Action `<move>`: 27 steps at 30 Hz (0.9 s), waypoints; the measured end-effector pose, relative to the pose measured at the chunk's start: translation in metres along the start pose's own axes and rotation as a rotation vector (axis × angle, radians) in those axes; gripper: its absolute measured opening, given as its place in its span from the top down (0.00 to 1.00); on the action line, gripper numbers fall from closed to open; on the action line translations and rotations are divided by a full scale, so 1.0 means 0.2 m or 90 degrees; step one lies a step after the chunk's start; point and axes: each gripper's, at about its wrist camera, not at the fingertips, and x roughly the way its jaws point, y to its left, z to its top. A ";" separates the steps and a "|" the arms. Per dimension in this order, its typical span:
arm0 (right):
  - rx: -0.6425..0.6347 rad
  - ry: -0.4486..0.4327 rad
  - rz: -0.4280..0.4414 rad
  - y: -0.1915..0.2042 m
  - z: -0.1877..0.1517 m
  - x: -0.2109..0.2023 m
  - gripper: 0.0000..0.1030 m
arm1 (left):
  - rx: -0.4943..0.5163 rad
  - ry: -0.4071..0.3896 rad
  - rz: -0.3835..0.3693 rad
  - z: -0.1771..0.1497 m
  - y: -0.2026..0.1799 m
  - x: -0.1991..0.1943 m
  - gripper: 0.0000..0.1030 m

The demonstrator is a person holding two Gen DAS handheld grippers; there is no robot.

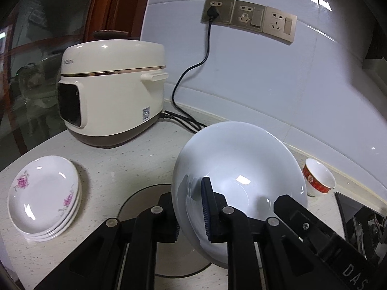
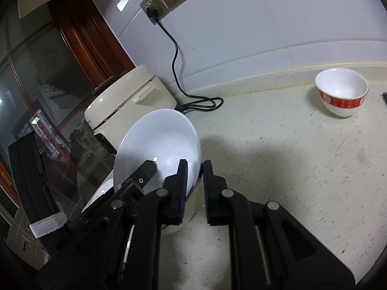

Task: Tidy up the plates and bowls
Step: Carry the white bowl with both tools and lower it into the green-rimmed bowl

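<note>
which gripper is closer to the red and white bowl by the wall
Right, as far as these views suggest. The right gripper and left gripper both grip the big white bowl, on opposite sides of its rim; the red and white bowl sits off to the right.

A home kitchen: a plugged-in rice cooker (image 1: 113, 94), wall sockets (image 1: 249, 17) and stacked floral plates (image 1: 44, 197) on a speckled table (image 1: 135, 164).
</note>
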 end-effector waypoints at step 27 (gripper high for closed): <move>0.011 0.075 0.042 0.08 -0.10 0.17 0.75 | -0.015 0.092 0.012 -0.06 0.22 0.15 0.83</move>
